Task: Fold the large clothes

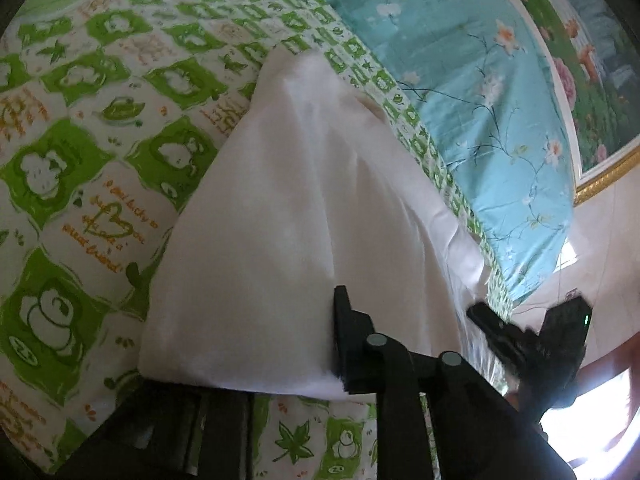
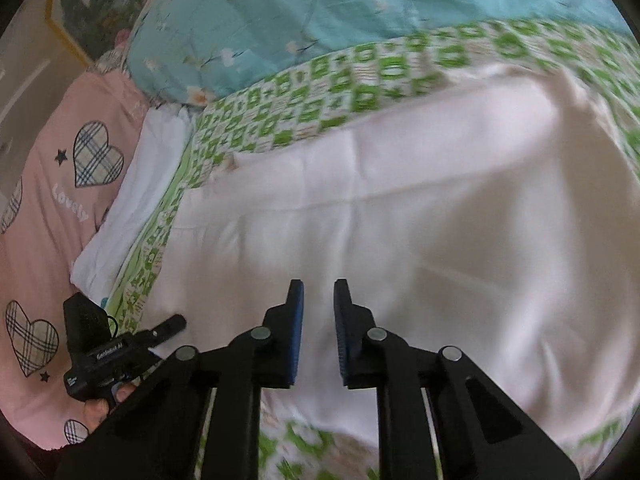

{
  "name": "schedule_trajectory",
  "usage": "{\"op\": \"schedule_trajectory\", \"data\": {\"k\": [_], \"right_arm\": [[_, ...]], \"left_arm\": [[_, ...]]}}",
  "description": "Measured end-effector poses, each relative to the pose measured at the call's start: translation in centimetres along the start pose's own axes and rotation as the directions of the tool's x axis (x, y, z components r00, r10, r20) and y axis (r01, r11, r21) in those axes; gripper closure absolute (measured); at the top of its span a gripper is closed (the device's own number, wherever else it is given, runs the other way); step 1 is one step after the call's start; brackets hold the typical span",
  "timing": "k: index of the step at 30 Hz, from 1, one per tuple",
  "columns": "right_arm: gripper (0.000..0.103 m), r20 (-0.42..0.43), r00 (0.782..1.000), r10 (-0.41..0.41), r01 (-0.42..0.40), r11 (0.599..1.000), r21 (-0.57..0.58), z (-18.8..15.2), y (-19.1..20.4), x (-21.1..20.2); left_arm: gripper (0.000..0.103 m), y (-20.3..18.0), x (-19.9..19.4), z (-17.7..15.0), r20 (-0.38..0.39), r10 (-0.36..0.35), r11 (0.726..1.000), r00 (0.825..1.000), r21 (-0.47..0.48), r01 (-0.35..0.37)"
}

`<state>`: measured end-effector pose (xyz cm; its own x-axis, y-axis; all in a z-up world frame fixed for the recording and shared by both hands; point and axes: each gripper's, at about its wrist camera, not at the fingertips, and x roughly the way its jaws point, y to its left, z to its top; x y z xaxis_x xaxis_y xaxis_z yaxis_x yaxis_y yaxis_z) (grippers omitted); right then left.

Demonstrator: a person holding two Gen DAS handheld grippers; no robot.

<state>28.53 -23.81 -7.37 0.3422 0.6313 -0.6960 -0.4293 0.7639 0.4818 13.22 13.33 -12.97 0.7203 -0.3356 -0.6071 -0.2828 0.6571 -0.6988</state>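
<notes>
A large white garment point(image 2: 400, 216) lies spread on a green-and-white patterned bedsheet point(image 2: 320, 80). In the left wrist view the white garment point(image 1: 288, 220) drapes over my left gripper point(image 1: 320, 340); only its right finger point(image 1: 352, 344) shows, the other is hidden under cloth, which looks pinched and lifted. My right gripper point(image 2: 319, 320) hovers just above the garment's near part, jaws slightly apart and empty. The right gripper also shows in the left wrist view point(image 1: 520, 340), and the left gripper in the right wrist view point(image 2: 120, 348).
A light blue floral quilt point(image 2: 320, 12) lies along the far side of the bed. A pink heart-print cover point(image 2: 52, 200) and a folded white cloth point(image 2: 136, 200) lie at the left. A framed flower painting point(image 1: 592, 80) hangs on the wall.
</notes>
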Motion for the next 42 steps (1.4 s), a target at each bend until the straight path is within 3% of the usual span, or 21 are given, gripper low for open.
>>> {"op": "schedule_trajectory", "data": {"k": [3, 7, 12, 15, 18, 20, 23, 24, 26, 27, 28, 30, 31, 32, 34, 39, 41, 42], "right_arm": [[0.091, -0.033, 0.999, -0.009, 0.007, 0.998, -0.068, 0.9, 2.0, 2.1], [0.096, -0.130, 0.987, -0.094, 0.075, 0.986, -0.146, 0.2, 2.7, 6.1], [0.099, -0.118, 0.989, -0.086, 0.068, 0.987, -0.147, -0.5, 2.0, 6.8], [0.099, -0.143, 0.990, -0.022, 0.009, 0.996, -0.093, -0.3, 0.9, 6.4], [0.098, -0.149, 0.978, 0.145, -0.136, 0.988, 0.069, 0.3, -1.5, 4.7], [0.095, -0.048, 0.970, 0.238, -0.225, 0.956, 0.191, 1.0, -4.6, 1.7], [0.095, 0.081, 0.960, 0.267, -0.278, 0.909, 0.309, 1.9, -9.8, -2.3], [0.093, 0.127, 0.954, 0.271, -0.299, 0.887, 0.353, 2.1, -12.2, -3.6], [0.080, 0.170, 0.947, 0.271, -0.318, 0.854, 0.411, 2.3, -15.2, -5.0], [0.058, 0.186, 0.941, 0.284, -0.338, 0.833, 0.439, 2.3, -16.4, -5.2], [0.044, 0.211, 0.928, 0.307, -0.371, 0.805, 0.463, 2.2, -17.6, -5.4], [0.043, 0.264, 0.895, 0.360, -0.446, 0.749, 0.491, 2.1, -19.1, -5.6], [0.043, 0.271, 0.889, 0.369, -0.458, 0.739, 0.495, 2.2, -19.4, -5.5], [0.043, 0.268, 0.890, 0.369, -0.456, 0.742, 0.492, 2.4, -19.5, -5.5], [0.042, 0.230, 0.912, 0.340, -0.410, 0.778, 0.476, 3.0, -19.0, -5.1], [0.042, 0.080, 0.968, 0.238, -0.251, 0.911, 0.328, 6.5, -15.3, -2.6], [0.054, 0.039, 0.982, 0.185, -0.189, 0.947, 0.261, 7.6, -14.0, -1.7], [0.083, 0.025, 0.986, 0.168, -0.169, 0.955, 0.246, 8.2, -13.5, -1.2]], "left_arm": [[0.095, -1.6, -0.5, 0.2, 0.025, 0.004, 0.998, 1.000, 0.067, -0.006], [0.096, -4.2, -1.8, 0.6, 0.055, -0.025, 0.987, 0.998, 0.163, 0.016], [0.096, -10.1, -2.6, 0.9, 0.074, -0.091, 0.943, 0.993, 0.326, 0.062], [0.096, -14.2, -2.0, 0.6, 0.060, -0.139, 0.904, 0.988, 0.414, 0.102], [0.096, -18.4, -0.6, -0.3, 0.038, -0.165, 0.851, 0.986, 0.511, 0.123], [0.096, -21.0, 1.0, -1.5, 0.002, -0.182, 0.804, 0.983, 0.577, 0.148], [0.097, -23.6, 4.1, -3.6, -0.061, -0.178, 0.750, 0.982, 0.637, 0.175], [0.097, -24.4, 5.5, -4.7, -0.087, -0.165, 0.728, 0.982, 0.661, 0.181], [0.097, -25.4, 8.2, -6.8, -0.119, -0.128, 0.683, 0.985, 0.710, 0.174], [0.097, -25.7, 9.8, -8.0, -0.136, -0.095, 0.656, 0.986, 0.736, 0.165], [0.097, -25.7, 11.0, -8.8, -0.148, -0.069, 0.640, 0.987, 0.752, 0.158], [0.097, -25.5, 13.0, -10.5, -0.159, -0.018, 0.604, 0.987, 0.785, 0.137], [0.097, -25.4, 13.3, -10.9, -0.147, -0.006, 0.589, 0.989, 0.799, 0.123], [0.098, -25.5, 13.4, -11.3, -0.134, -0.003, 0.573, 0.991, 0.812, 0.111], [0.097, -25.7, 13.2, -11.3, -0.123, -0.001, 0.557, 0.992, 0.824, 0.103], [0.097, -26.4, 13.2, -11.7, -0.113, 0.008, 0.526, 0.994, 0.846, 0.092], [0.097, -26.6, 13.1, -11.5, -0.112, 0.005, 0.527, 0.994, 0.845, 0.093], [0.097, -26.6, 12.5, -11.5, -0.110, -0.003, 0.527, 0.994, 0.844, 0.095]]}}
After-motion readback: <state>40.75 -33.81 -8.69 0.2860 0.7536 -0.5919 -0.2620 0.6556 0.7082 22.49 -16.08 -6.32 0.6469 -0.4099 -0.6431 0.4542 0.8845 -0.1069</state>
